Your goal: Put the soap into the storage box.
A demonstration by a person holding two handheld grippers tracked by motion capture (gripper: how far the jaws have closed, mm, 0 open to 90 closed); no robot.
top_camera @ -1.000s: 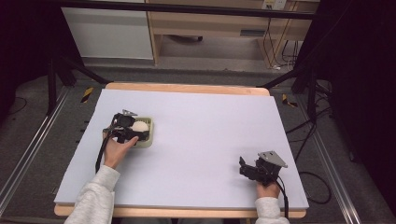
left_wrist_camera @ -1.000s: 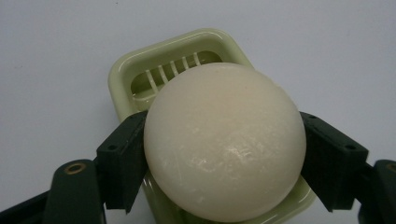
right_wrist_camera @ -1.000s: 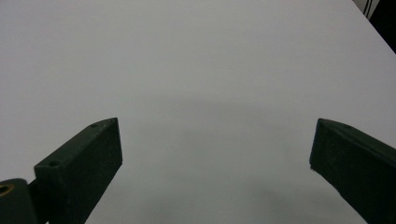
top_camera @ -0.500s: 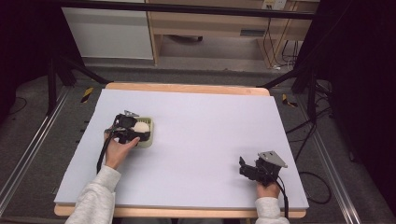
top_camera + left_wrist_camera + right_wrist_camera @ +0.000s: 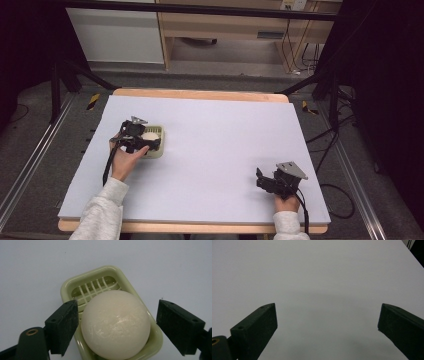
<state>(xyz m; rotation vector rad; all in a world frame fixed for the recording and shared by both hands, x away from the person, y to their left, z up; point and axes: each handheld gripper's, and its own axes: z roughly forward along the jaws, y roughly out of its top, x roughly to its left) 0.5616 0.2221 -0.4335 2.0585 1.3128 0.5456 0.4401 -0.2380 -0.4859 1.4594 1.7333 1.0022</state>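
I take the pale green soap dish (image 5: 110, 287) as my landmark; it sits on the lavender table cover (image 5: 220, 150), toward the cover's left half. A round cream soap bar (image 5: 115, 323) lies in the dish, filling the end nearer my left gripper (image 5: 117, 325) and leaving the slatted drain at the far end bare. My left gripper hangs right over that near end, its jaws spread apart on either side of the bar. In the left gripper view one jaw sits just beside the bar's edge and the other stands off with a clear gap, so nothing is clamped. In the high view the same gripper (image 5: 146, 142) overlaps the dish, with my left hand (image 5: 125, 162) behind it. My right gripper (image 5: 327, 322) is well apart from the dish, near the cover's front right corner (image 5: 261, 181); its jaws stand wide apart over bare cover.
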